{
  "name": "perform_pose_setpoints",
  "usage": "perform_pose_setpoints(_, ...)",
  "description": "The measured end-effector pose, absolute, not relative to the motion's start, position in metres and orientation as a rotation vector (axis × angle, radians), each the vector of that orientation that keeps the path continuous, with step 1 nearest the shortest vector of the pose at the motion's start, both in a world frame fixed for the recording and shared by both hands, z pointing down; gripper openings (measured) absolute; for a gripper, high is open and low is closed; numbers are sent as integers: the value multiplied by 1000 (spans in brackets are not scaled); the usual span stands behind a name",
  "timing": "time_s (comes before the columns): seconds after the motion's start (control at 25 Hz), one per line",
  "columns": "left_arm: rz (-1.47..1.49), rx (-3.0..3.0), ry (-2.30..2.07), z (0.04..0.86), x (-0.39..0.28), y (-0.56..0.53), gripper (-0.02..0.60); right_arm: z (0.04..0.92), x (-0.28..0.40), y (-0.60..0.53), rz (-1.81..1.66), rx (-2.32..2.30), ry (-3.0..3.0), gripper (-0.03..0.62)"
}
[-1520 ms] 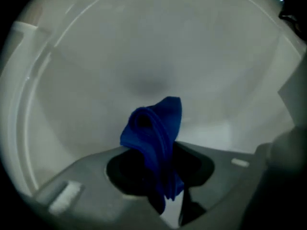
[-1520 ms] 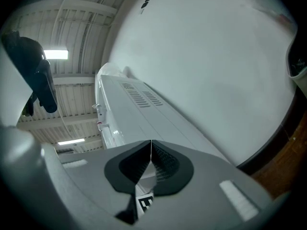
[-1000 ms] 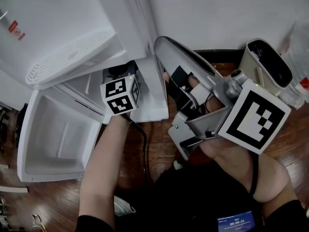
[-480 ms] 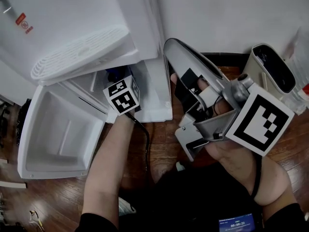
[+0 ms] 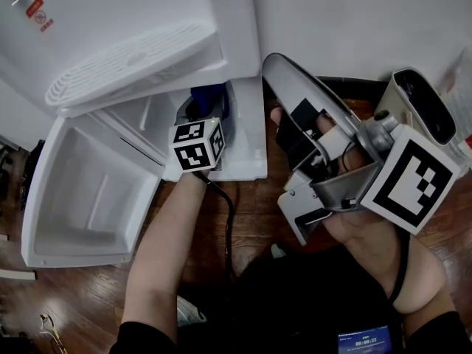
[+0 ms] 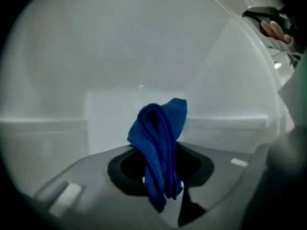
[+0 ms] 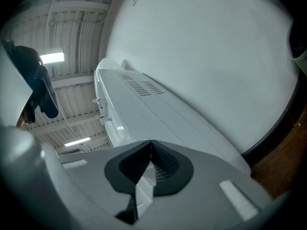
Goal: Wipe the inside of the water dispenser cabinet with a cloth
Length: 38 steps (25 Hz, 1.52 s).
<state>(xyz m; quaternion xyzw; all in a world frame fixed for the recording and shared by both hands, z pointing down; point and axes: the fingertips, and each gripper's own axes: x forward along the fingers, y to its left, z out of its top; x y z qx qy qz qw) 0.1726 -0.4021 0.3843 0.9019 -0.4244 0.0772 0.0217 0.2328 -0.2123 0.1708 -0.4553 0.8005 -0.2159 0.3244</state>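
Note:
The white water dispenser (image 5: 133, 21) stands at the upper left with its lower cabinet (image 5: 144, 127) open and the door (image 5: 88, 190) swung out to the left. My left gripper (image 5: 205, 116) reaches into the cabinet, shut on a folded blue cloth (image 5: 210, 100). In the left gripper view the cloth (image 6: 160, 133) sticks up from the shut left gripper (image 6: 162, 174) in front of the cabinet's white back wall (image 6: 144, 61). My right gripper (image 5: 274, 63) is held outside, to the right of the cabinet. It is shut and empty (image 7: 150, 145) and points up along the dispenser's side (image 7: 158, 109).
A white bin-like appliance (image 5: 417, 102) stands on the wooden floor (image 5: 251, 198) at the right, by the wall. A black cable (image 5: 225, 220) runs from the left gripper back along the person's arm. A small screen (image 5: 361, 339) shows at the bottom edge.
The left gripper has sunk lower inside the cabinet with the cloth, and the blue cloth now shows above its marker cube. The right gripper has kept still.

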Motion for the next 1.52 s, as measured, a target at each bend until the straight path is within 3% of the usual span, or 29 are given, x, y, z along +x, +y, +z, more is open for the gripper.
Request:
perform_pose_setpoints(0.24, 466, 2766, -1820, 385, 111, -435, 144, 171, 233, -212, -568, -1190, 2106, 6)
perform_pose_setpoints(0.48, 415, 2513, -1988, 395, 80, -446, 143, 174, 234, -213, -600, -1205, 2094, 6)
perform_pose_setpoints(1.0, 232, 2802, -998, 413, 211, -375, 141, 170, 234, -212, -590, -1189, 2087, 5)
perform_pose_setpoints(1.52, 190, 2946, -413, 404, 173, -268, 133, 169, 232, -212, -602, -1149, 2078, 5)
